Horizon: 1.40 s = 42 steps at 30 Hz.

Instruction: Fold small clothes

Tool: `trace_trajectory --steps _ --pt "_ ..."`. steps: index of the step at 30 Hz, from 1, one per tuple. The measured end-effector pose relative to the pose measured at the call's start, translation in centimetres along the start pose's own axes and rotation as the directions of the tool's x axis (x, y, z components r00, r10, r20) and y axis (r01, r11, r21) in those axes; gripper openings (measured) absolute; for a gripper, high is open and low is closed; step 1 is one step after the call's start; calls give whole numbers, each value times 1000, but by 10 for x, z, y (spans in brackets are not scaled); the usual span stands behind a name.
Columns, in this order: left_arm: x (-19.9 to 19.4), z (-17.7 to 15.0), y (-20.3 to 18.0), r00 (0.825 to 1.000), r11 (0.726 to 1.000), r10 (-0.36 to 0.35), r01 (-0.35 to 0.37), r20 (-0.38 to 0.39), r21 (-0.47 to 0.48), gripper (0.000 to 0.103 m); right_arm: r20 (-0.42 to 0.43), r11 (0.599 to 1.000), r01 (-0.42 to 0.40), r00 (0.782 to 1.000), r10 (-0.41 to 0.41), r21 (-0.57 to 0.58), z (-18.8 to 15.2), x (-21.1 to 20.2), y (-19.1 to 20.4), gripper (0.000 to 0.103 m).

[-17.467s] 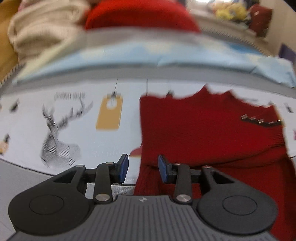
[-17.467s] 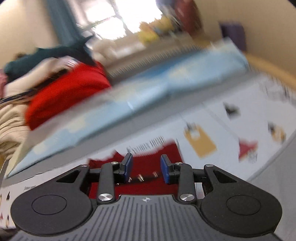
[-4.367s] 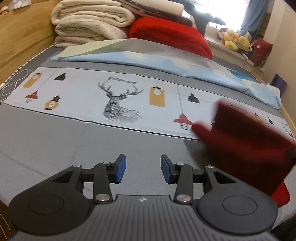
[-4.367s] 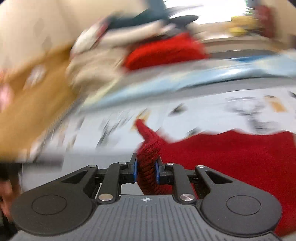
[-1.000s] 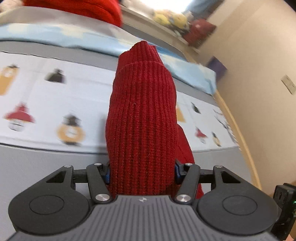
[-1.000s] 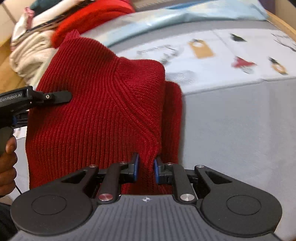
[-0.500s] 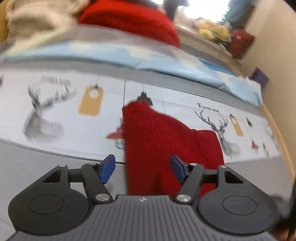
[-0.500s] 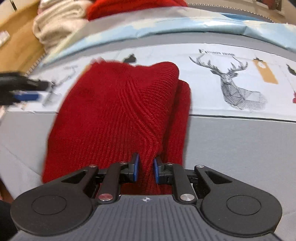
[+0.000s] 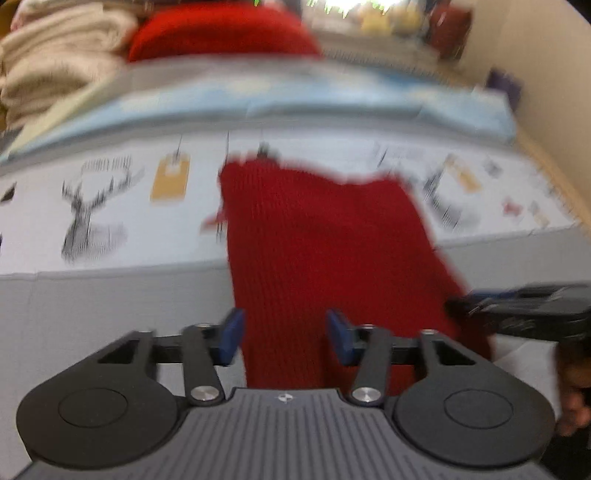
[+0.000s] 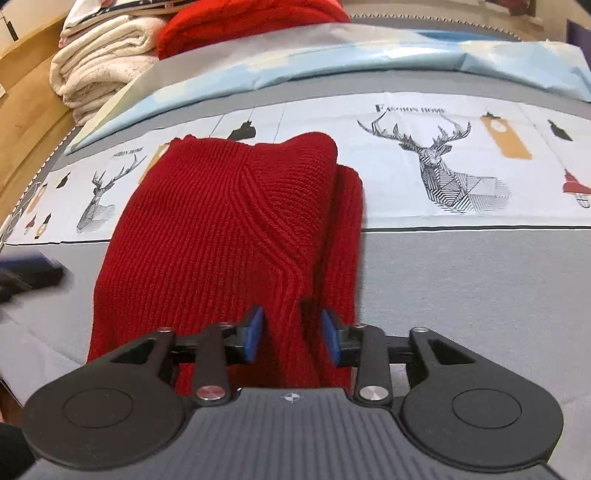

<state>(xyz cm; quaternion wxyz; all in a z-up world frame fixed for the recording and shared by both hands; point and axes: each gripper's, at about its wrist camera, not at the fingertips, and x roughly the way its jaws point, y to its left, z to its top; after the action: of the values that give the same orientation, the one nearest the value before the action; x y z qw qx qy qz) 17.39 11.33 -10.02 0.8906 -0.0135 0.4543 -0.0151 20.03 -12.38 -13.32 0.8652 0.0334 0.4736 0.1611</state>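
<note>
A red knitted sweater [image 10: 229,221] lies folded on the bed, half on the deer-print strip and half on the grey cover. My right gripper [image 10: 291,334] is at its near edge. Its jaws are opening, and a ridge of the knit stands between the blue pads without being pinched. In the blurred left wrist view the sweater [image 9: 325,240] runs away from my left gripper [image 9: 286,336]. Those jaws are closing over the sweater's near left part and do not press on it. Each gripper shows in the other's view, the right gripper [image 9: 517,299] and the left gripper [image 10: 29,269].
Folded cream blankets [image 10: 99,74] and a red bundle [image 10: 240,22] are stacked at the head of the bed behind a light blue sheet [image 10: 369,62]. A wooden bed frame [image 10: 22,122] runs along the left. A hand [image 9: 576,391] holds the right gripper.
The sweater was held up by both grippers and now lies on the bed. The left gripper let go and drew back; its jaws have narrowed. The right jaws, pinched on the near edge, have come apart.
</note>
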Motion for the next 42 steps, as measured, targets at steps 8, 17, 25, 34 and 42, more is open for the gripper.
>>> trace_trajectory --steps 8,17,25,34,42 --pt "42 -15 -3 993 998 11 -3 -120 67 47 -86 995 21 996 -29 -97 -12 16 10 24" --pt "45 -28 6 986 997 51 -41 -158 64 65 -91 989 92 991 -103 -111 -16 12 4 57" --pt "-57 -30 -12 979 989 122 -133 162 59 84 160 977 158 978 -134 -145 -19 -63 18 56" --pt "-152 -85 -37 929 995 97 -91 356 -33 85 403 979 180 906 -128 -94 -81 -159 23 80" --pt "-146 -148 -65 917 981 186 -153 354 -119 101 409 984 167 903 -131 -54 -137 -166 24 81"
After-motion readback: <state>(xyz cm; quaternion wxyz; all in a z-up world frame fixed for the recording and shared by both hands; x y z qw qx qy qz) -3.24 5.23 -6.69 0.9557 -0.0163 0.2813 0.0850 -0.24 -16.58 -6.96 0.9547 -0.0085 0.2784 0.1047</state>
